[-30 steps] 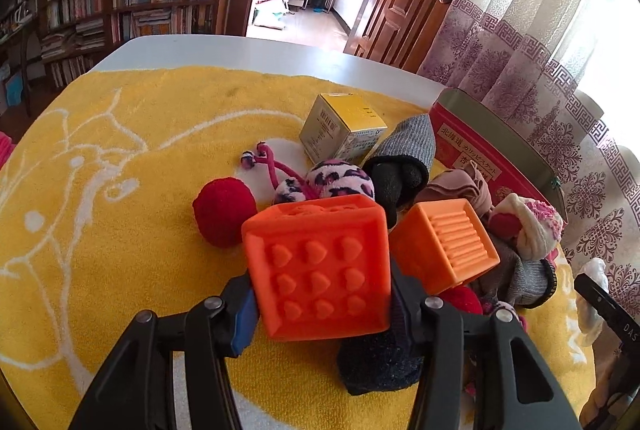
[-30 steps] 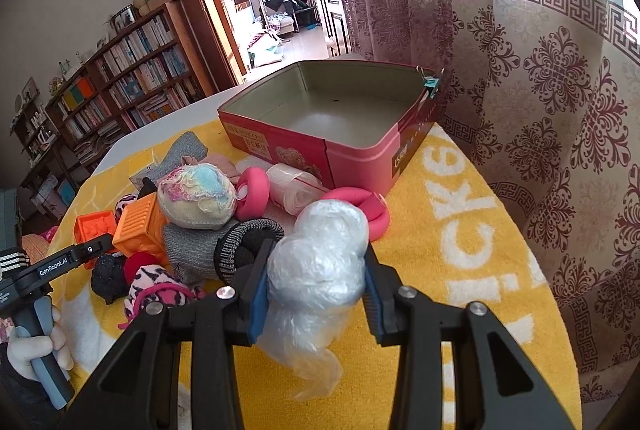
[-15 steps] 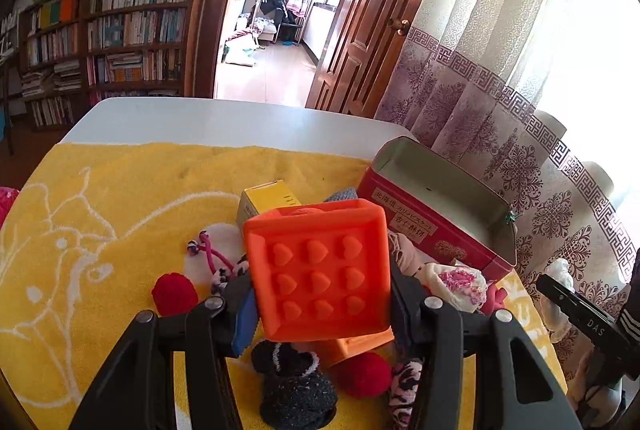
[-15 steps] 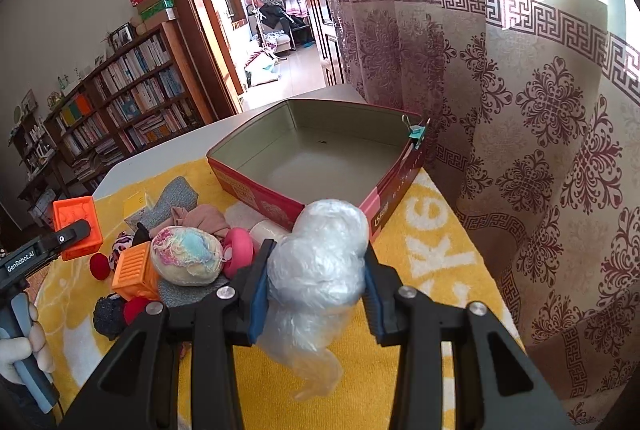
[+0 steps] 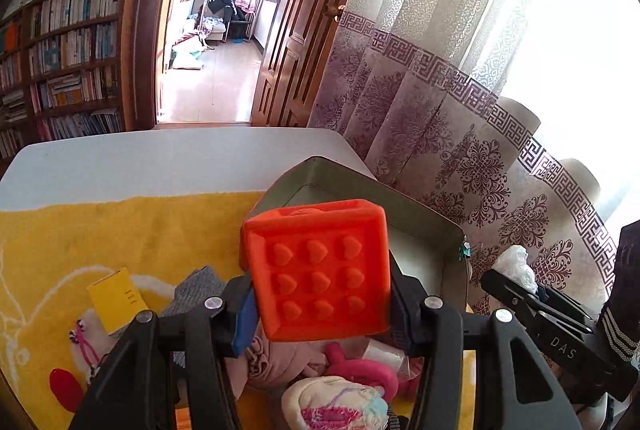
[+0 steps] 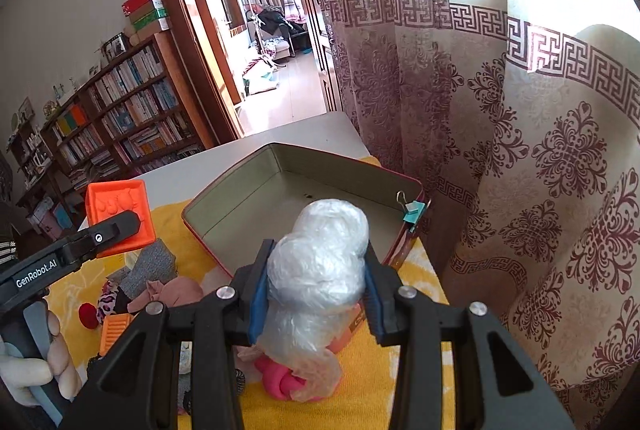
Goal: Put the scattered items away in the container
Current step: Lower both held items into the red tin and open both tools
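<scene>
Both fingers (image 5: 244, 314) sandwich the orange block (image 5: 320, 270).

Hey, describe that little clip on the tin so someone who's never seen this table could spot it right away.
Find the yellow towel on the table, then the open red tin standing on it beside the patterned curtain. On the tin's corner nearest the curtain sits a small teal binder clip with a wire loop, the only thing fastened to the rim.

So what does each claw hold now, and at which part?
The left claw grips the orange block by its two opposite side faces. The right claw squeezes the clear plastic bundle around its middle, its loose tail hanging below.
</scene>
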Available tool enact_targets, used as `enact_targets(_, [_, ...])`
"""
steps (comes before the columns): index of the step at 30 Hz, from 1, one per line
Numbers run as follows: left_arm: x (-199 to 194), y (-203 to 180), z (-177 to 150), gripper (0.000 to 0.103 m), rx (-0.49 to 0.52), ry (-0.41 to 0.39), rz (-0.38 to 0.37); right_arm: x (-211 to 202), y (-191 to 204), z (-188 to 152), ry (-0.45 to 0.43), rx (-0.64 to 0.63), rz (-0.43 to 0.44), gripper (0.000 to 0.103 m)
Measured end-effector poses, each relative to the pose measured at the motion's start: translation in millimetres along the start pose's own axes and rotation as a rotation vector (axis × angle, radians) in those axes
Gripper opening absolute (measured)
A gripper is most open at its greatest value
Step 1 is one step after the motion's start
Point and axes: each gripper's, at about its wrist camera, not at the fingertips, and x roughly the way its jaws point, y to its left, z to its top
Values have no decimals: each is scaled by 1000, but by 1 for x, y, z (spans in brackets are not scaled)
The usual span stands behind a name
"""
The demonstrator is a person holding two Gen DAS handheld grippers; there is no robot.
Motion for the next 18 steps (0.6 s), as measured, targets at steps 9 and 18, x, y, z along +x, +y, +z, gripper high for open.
enact_targets(9, [67, -25, 23, 55, 15, 55, 8, 36, -9, 21, 30, 8, 22, 43])
enact_targets(18, [81, -23, 25, 85, -16, 84, -12, 54, -11, 17, 85, 14, 18, 55])
